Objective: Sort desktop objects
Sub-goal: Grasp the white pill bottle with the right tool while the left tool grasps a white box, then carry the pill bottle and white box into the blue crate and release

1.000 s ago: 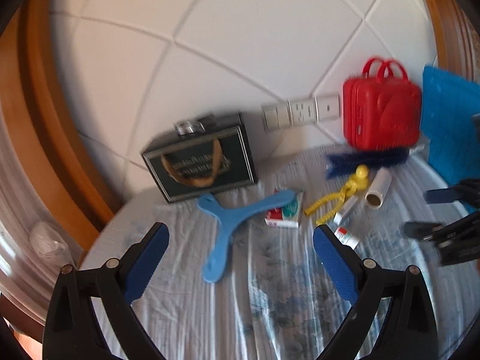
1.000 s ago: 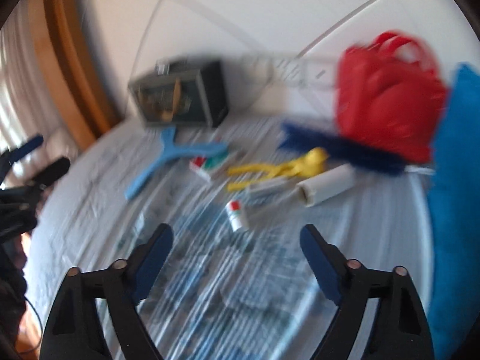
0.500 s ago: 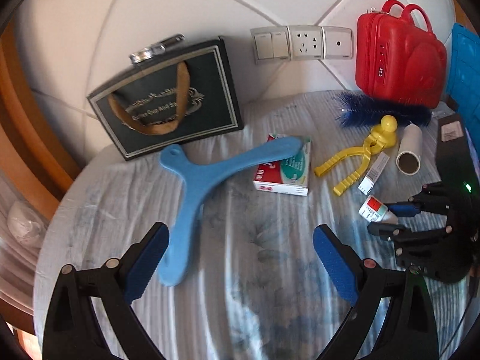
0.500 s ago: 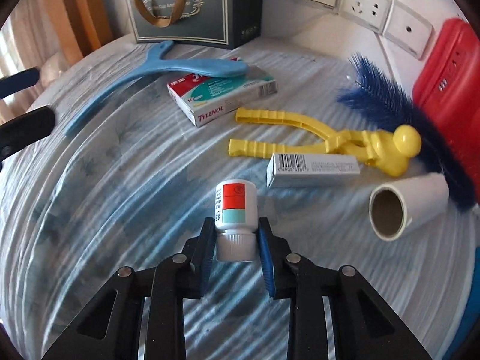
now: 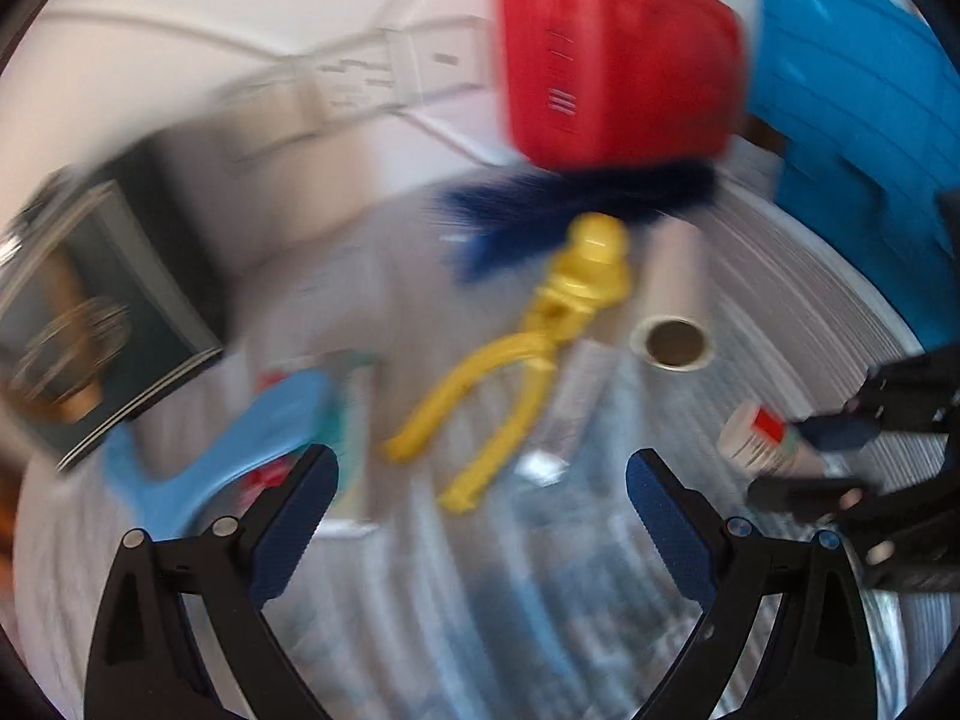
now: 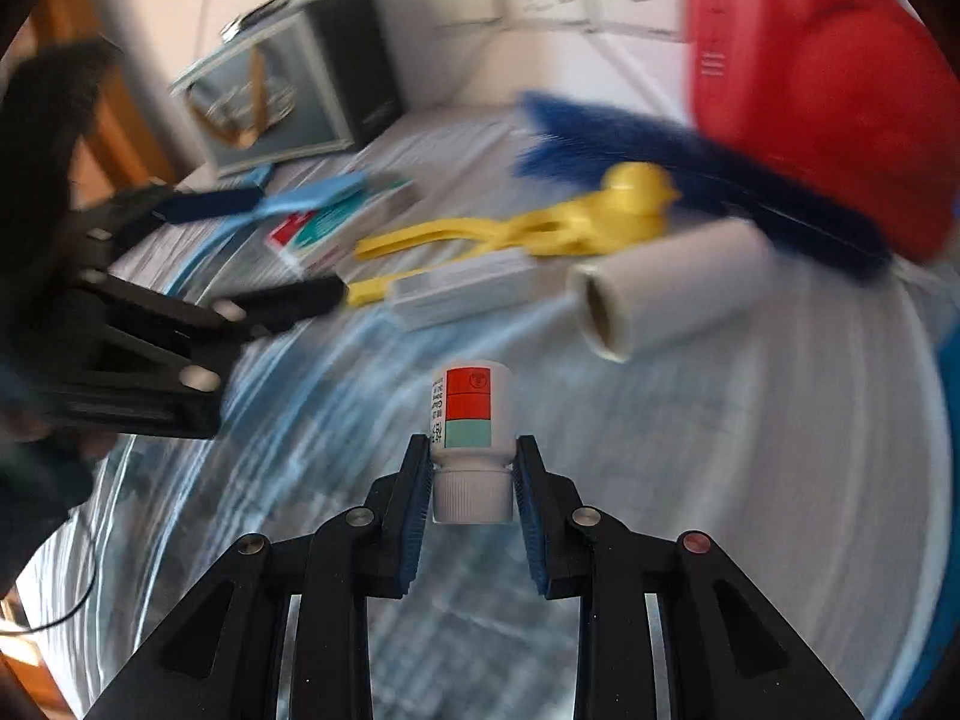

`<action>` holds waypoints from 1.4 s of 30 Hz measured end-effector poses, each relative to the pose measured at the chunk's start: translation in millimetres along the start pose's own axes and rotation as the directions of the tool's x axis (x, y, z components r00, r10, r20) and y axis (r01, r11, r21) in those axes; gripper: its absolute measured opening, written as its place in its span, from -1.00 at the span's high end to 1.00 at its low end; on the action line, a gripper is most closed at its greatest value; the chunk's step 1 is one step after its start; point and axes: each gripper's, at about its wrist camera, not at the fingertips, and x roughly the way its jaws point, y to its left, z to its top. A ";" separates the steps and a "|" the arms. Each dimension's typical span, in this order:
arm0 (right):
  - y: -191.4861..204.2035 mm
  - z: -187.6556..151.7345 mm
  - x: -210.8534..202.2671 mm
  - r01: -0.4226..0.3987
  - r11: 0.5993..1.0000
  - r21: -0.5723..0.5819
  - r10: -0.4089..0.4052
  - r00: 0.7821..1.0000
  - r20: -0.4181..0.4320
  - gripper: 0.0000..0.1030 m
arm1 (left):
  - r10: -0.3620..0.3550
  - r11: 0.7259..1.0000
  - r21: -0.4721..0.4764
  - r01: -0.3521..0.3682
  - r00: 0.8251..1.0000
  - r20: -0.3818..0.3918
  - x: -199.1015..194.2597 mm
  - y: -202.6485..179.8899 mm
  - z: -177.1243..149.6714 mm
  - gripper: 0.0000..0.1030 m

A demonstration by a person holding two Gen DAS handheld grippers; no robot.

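My right gripper (image 6: 471, 471) is shut on a small white bottle (image 6: 471, 414) with a red and teal label, gripping it near its ribbed cap. The left wrist view shows this bottle (image 5: 753, 435) at the right, in the right gripper (image 5: 822, 459). My left gripper (image 5: 480, 468) is open and holds nothing, and it hovers just short of the yellow duck-headed tongs (image 5: 528, 360). From the right wrist I see the left gripper (image 6: 282, 249) at the left, beside the tongs' (image 6: 540, 228) handles. Both views are blurred.
On the patterned cloth lie a white roll (image 6: 666, 294), a small white box (image 6: 462, 294), a blue brush (image 6: 660, 150), a blue boomerang (image 5: 240, 438) and a medicine box (image 6: 336, 222). A red case (image 5: 618, 60), a dark gift bag (image 5: 102, 312) and a blue panel (image 5: 858, 150) stand behind.
My right gripper closed on the white bottle and now moves with it. My left gripper swung right and down, from over the boomerang to over the yellow tongs, and stayed open.
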 end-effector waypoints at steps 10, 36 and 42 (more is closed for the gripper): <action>-32.0 -32.4 -24.6 0.009 0.993 0.120 -0.010 1.000 0.004 0.48 | -0.208 0.975 0.067 0.213 0.975 -0.080 53.9 -11.5 19.5 0.45; 28.1 -36.6 -167.6 0.208 0.977 0.048 -0.213 0.955 0.206 0.48 | -0.022 0.998 -0.058 0.031 0.987 0.162 -173.1 -70.6 -17.9 0.67; 57.1 -70.6 -280.7 0.324 0.941 0.099 -0.338 0.879 0.337 0.48 | -0.070 0.997 0.037 0.061 0.949 0.308 -250.6 -130.0 14.0 0.67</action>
